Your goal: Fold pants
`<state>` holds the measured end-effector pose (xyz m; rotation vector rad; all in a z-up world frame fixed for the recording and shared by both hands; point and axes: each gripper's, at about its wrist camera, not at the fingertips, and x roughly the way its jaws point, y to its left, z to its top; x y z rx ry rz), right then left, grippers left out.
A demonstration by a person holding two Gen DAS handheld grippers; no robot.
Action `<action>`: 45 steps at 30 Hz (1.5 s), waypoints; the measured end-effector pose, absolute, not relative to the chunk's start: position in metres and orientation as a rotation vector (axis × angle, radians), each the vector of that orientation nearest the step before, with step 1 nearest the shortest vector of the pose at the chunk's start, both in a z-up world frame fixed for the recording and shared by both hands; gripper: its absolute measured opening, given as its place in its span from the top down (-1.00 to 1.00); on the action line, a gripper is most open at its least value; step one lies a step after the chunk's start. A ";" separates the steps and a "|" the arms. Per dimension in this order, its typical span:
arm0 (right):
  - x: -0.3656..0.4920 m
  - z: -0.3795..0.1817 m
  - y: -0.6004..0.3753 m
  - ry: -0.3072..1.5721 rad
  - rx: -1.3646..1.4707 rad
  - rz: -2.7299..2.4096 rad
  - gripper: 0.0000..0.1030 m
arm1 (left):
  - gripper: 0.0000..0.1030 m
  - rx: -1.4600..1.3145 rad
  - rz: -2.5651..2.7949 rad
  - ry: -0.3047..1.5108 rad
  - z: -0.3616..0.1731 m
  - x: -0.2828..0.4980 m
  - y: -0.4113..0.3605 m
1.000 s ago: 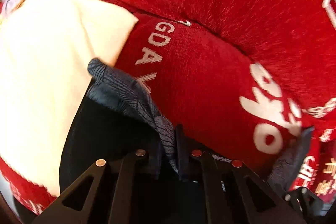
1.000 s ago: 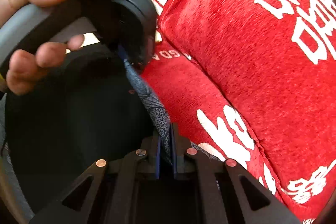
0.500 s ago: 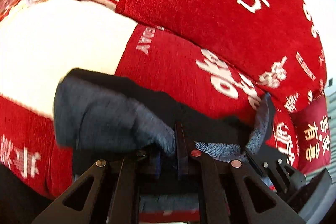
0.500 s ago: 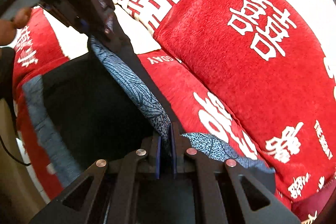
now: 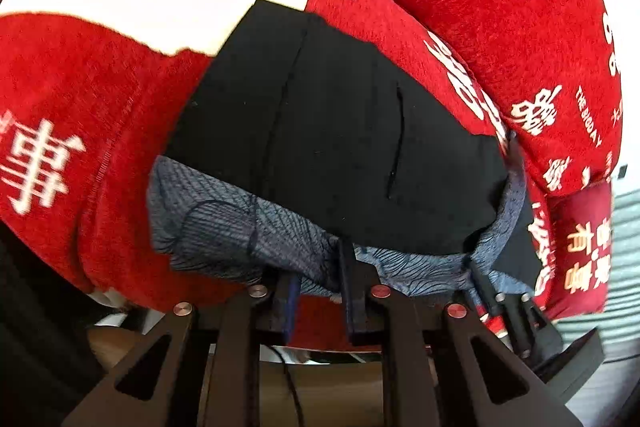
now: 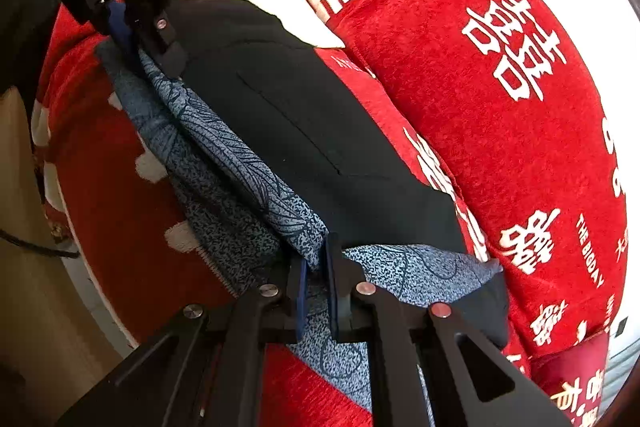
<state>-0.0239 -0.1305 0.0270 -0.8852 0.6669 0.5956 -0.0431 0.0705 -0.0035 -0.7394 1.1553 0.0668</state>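
Bright, even daylight; the white patch above the black pants (image 5: pixel 340 131) glares out (detail lost). Fisheye bends edges; left lettering smears.

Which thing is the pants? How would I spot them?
Find the big red blanket with white writing. On it lies a flat black cloth with a blue-grey patterned band along its near edge: those are the pants. Nothing else there is black, and both grippers pinch that patterned band.
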 end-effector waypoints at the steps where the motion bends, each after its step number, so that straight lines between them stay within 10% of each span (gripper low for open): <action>1: -0.024 0.030 -0.132 0.679 -0.876 0.598 0.80 | 0.67 -0.719 0.070 1.161 -0.002 -0.045 0.069; 11: -0.024 0.079 -0.152 0.775 -0.715 0.696 0.15 | 0.66 -0.644 0.204 1.152 0.023 -0.075 0.096; 14: 0.001 0.092 -0.154 0.781 -0.572 0.661 -0.34 | 0.66 -0.567 0.193 1.114 0.037 -0.058 0.088; 30: 0.063 0.071 -0.212 1.027 -0.193 0.461 -0.38 | 0.62 -0.341 0.113 1.195 0.004 0.006 0.024; 35: 0.142 0.084 -0.262 1.004 -0.017 0.179 -0.70 | 0.62 -0.329 0.120 1.188 0.004 0.002 0.026; 45: 0.283 -0.002 -0.295 1.412 0.106 -0.173 -0.74 | 0.52 -0.220 0.154 1.236 0.007 0.009 -0.004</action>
